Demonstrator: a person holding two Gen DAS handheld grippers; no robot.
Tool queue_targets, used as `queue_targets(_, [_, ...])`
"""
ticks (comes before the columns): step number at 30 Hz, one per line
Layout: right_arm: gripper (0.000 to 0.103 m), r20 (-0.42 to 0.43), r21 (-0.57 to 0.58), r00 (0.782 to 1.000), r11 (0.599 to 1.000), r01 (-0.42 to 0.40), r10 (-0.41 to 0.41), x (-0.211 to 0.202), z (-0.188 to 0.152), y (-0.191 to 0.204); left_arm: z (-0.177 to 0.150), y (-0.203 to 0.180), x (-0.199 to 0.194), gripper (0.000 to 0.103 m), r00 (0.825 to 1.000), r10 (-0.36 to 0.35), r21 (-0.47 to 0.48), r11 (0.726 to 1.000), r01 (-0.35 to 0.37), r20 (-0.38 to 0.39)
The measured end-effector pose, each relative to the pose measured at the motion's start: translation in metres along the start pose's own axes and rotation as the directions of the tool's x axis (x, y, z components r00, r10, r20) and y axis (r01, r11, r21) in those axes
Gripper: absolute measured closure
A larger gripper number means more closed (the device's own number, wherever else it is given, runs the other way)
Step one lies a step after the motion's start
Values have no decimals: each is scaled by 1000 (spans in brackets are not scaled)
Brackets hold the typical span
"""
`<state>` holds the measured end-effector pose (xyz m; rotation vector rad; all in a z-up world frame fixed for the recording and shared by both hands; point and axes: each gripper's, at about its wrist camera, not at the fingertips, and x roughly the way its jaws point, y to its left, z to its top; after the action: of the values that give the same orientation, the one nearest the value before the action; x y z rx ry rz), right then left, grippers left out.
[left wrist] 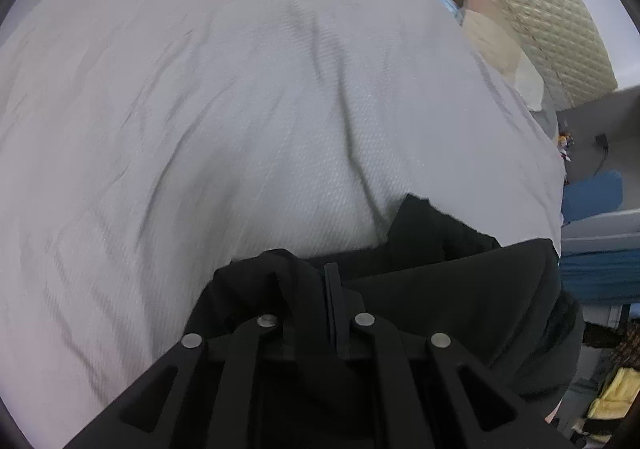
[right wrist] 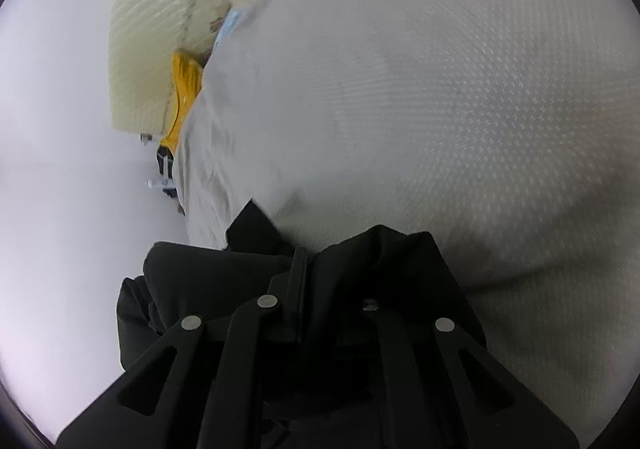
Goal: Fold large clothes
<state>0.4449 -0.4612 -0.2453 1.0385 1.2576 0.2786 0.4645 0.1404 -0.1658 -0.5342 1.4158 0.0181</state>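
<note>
Both jaws pinched shut on the big soft black cloth (left wrist: 460,289). Best held tight, pulled flat over the white bumpy bed sheet (left wrist: 240,109).

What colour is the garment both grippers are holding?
Black garment, clearest in the left wrist view against the white bedsheet.

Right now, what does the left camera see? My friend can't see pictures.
The left gripper is shut on a black garment, bunched at its fingers, over a wrinkled white bed sheet. A cream quilted headboard shows at the upper right.
</note>
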Motion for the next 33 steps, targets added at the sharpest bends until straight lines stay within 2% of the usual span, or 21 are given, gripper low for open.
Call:
queue_targets(2, [90,14,1,1000,1000,3,-3,-14,-12,8,-11,2,-15,95,1000,6,7,1000,-6,8])
queue_targets(4, [80,33,0,999,1000,-10,10,-31,-24,18,-26,7,-33,92,1000,-13,4,1000,13,18])
queue_targets(5, [70,45,-1,999,1000,-20,20,-40,-30,22,-33,9,-42,91,999,-24,3,1000,24,22])
queue_targets(6, [46,59,-6,998,999,-38,39,-51,-38,28,-39,11,-51,86,999,-32,7,999,32,25])
queue_targets(7, [35,76,-22,996,998,-52,53,-62,-46,35,-48,14,-62,78,999,-41,15,999,41,31])
queue_targets(8, [28,93,-48,994,998,-45,49,-74,-55,44,-54,17,-70,72,998,-46,21,999,45,37])
queue_targets(10, [28,111,-95,993,995,-21,32,-93,-71,60,-74,20,-98,29,996,-24,57,998,20,81])
queue_targets(11, [28,121,-120,992,993,-9,23,-99,-78,69,-80,20,-110,24,994,-12,74,997,4,113])
queue_targets(12, [28,139,-154,990,988,14,8,-109,-87,79,-92,20,-126,23,987,-8,108,994,-10,158])
queue_targets(15, [28,219,-267,975,959,98,-39,-134,-115,110,-117,15,-155,23,977,-14,193,981,-28,212])
queue_targets(17, [28,291,-351,954,920,173,-69,-145,-137,131,-138,10,-169,23,962,-24,239,970,-44,273])
queue_targets(18, [27,342,-405,936,886,225,-82,-148,-152,144,-146,7,-172,23,955,-28,254,966,-50,294])
queue_targets(20, [22,395,-470,914,835,285,-90,-142,-175,157,-164,-6,-170,23,942,-56,297,954,-48,331])
queue_targets(23, [21,440,-528,894,782,331,-82,-118,-204,166,-184,-21,-156,23,932,-108,336,942,-17,347])
queue_targets(26, [20,432,-571,898,744,347,-86,-86,-225,158,-201,-45,-126,23,929,-163,394,919,20,332])
queue_targets(31, [20,418,-582,895,711,395,-155,-25,-232,130,-205,-82,-73,23,922,-141,452,891,-40,360])
queue_targets(33, [20,419,-583,888,693,424,-191,-5,-227,124,-205,-102,-53,23,908,-118,487,867,-103,402])
